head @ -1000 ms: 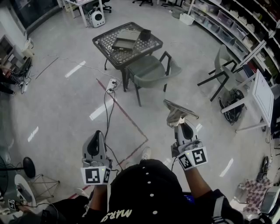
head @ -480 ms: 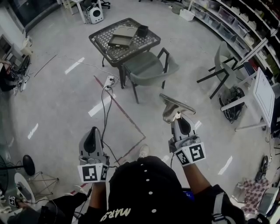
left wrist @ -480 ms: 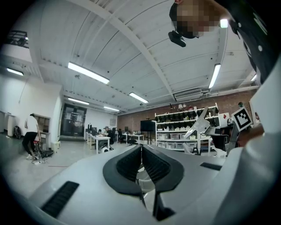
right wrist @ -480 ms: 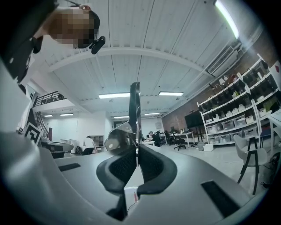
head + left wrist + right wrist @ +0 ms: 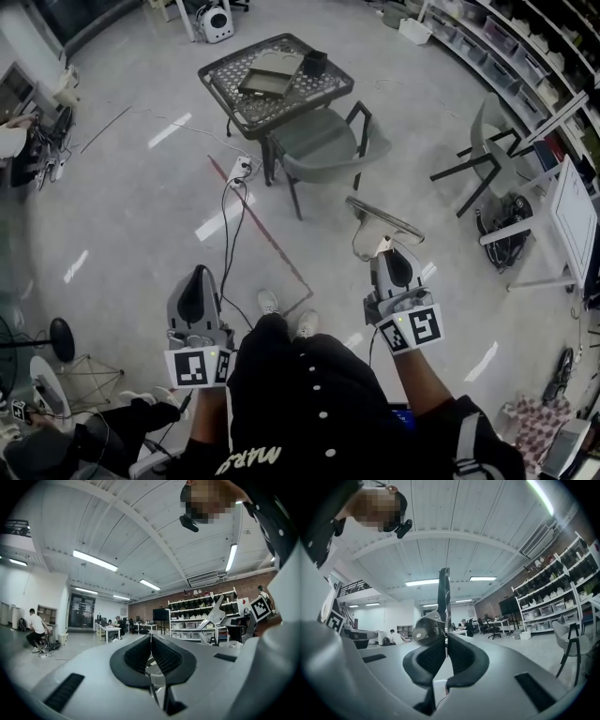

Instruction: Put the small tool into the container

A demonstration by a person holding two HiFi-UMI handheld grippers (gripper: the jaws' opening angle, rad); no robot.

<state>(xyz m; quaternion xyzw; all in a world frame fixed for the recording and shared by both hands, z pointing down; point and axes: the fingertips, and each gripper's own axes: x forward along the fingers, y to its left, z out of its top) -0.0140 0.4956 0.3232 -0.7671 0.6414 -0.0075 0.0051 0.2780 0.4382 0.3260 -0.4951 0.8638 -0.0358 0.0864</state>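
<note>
At chest level, close in: left tongs (image 5: 196,274) are pressed fully together with nothing between them. Right tongs (image 5: 385,251) are clamped on the small tool (image 5: 382,217). Its thin flat blade sits on edge between the pads, and the sprung metal head sticks out past the tips. Tool is in the air over bare floor, well apart from the target.

Ahead: cable (image 5: 228,220) and power strip (image 5: 241,172) on the floor, then a green chair (image 5: 323,141) pushed up to the mesh worktop (image 5: 221,86). On it sit a flat grey tray (image 5: 270,75) and, just beside it, a small black box (image 5: 313,64). Can't tell which is the container; my guess is the box.

Step reads as carry. Hold clamp pressure, since the thin blade could pivot. Step clear of the cable and approach beside the chair. Bring the tool over the rim from above before releasing.
</note>
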